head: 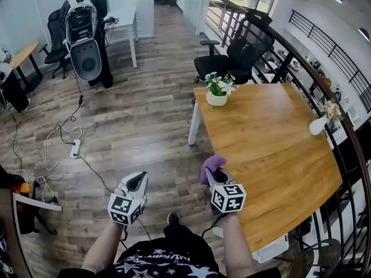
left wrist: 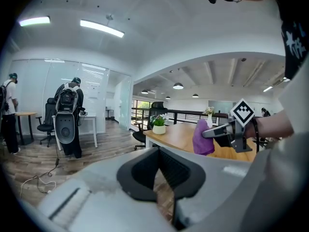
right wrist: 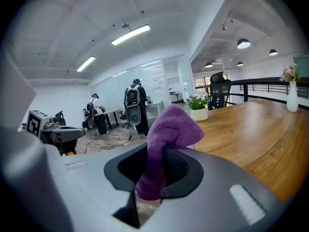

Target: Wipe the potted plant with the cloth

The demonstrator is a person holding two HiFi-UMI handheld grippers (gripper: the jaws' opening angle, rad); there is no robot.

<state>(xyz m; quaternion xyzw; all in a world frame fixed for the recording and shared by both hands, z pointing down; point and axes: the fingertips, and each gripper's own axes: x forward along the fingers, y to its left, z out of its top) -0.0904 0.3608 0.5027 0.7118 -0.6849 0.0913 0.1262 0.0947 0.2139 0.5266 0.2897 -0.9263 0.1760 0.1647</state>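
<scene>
head view shows the right gripper (head: 214, 174) clamped on a purple cloth (head: 211, 164), which bunches out past its tips, just off the near left edge of the wooden table (head: 272, 149). the left gripper (head: 138, 182) hangs beside it over the floor, its jaws closed tight with nothing between them. the potted plant (head: 218, 89) stands upright at the table's far left corner, well apart from both grippers: a white pot with green leaves and small white flowers.

the step in hand looks like the approach, with no wiping begun yet. to do it well, the grip on the cloth should stay firm, and the soft wad ahead of the tips should meet the leaves first, never the hard jaw ends. the pot looks light and sits close to the corner, so a push toward the edge could slide or tip it. strokes are safer drawn gently along the leaves, from the stem outward. the empty left gripper could steady the pot's side, though it would have to open for that. the white vase (head: 318, 124) at the far right edge is well clear of the path.
</scene>
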